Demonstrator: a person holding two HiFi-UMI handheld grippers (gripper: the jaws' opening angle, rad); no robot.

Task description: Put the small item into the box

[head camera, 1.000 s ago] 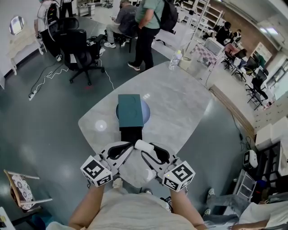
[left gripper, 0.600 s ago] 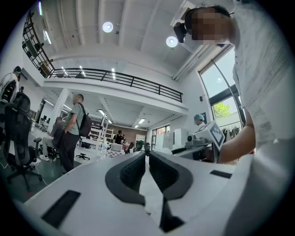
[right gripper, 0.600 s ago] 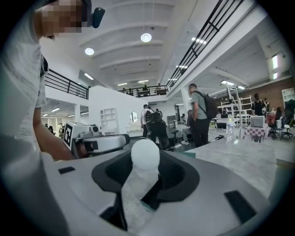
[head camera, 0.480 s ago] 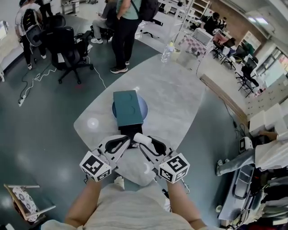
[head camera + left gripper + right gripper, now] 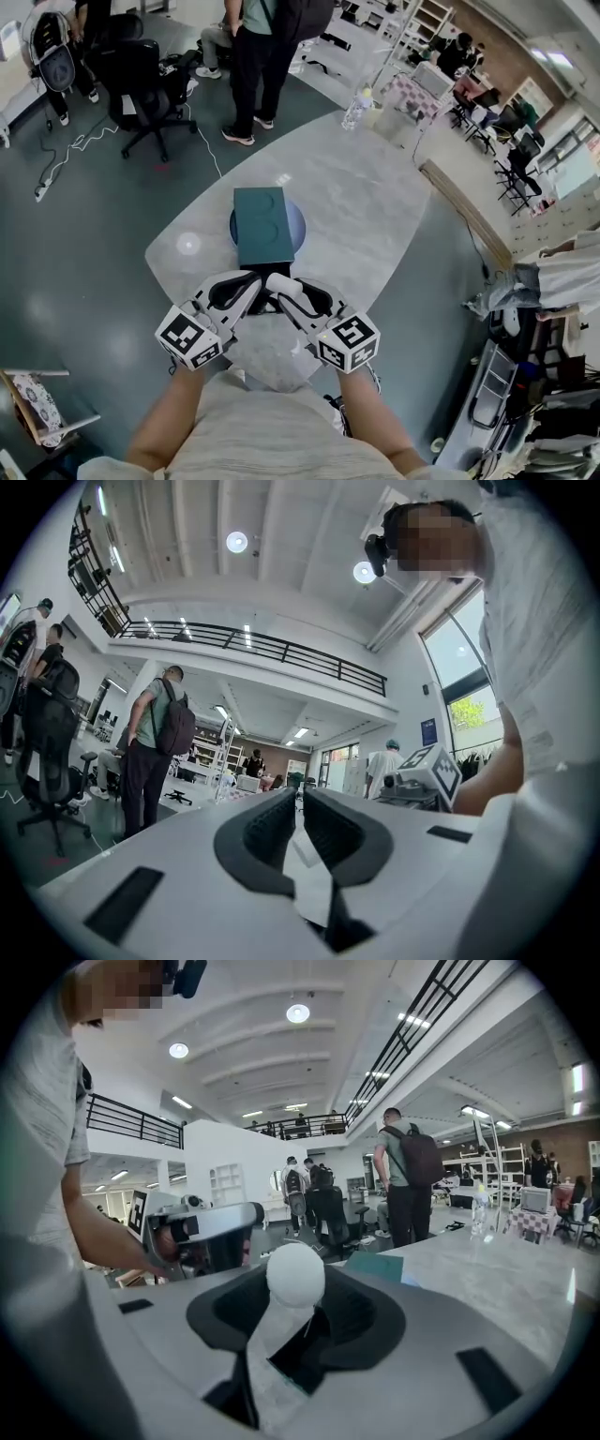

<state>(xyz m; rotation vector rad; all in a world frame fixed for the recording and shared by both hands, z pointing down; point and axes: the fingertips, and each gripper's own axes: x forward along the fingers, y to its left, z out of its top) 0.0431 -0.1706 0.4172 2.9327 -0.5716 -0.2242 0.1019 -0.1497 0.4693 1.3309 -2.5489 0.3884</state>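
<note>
A teal box [image 5: 260, 225] lies on a blue round disc [image 5: 296, 228] in the middle of the marble table [image 5: 361, 216]. A dark part [image 5: 246, 269] juts from the box's near end, partly hidden by my grippers. My right gripper [image 5: 281, 291] is shut on a small white rounded item [image 5: 289, 287], which stands up between its jaws [image 5: 295, 1274] just short of the box [image 5: 375, 1267]. Close beside it on the left, my left gripper [image 5: 258, 281] has its jaws together with nothing in them [image 5: 298, 808].
A water bottle [image 5: 356, 110] stands at the table's far edge. Beyond the table are a standing person [image 5: 253, 56], a black office chair [image 5: 141, 80] and floor cables. The table's near edge is right under my hands.
Both grippers have moved forward across the table's near edge toward the box, the right one sinking a little with the white item still in it.
</note>
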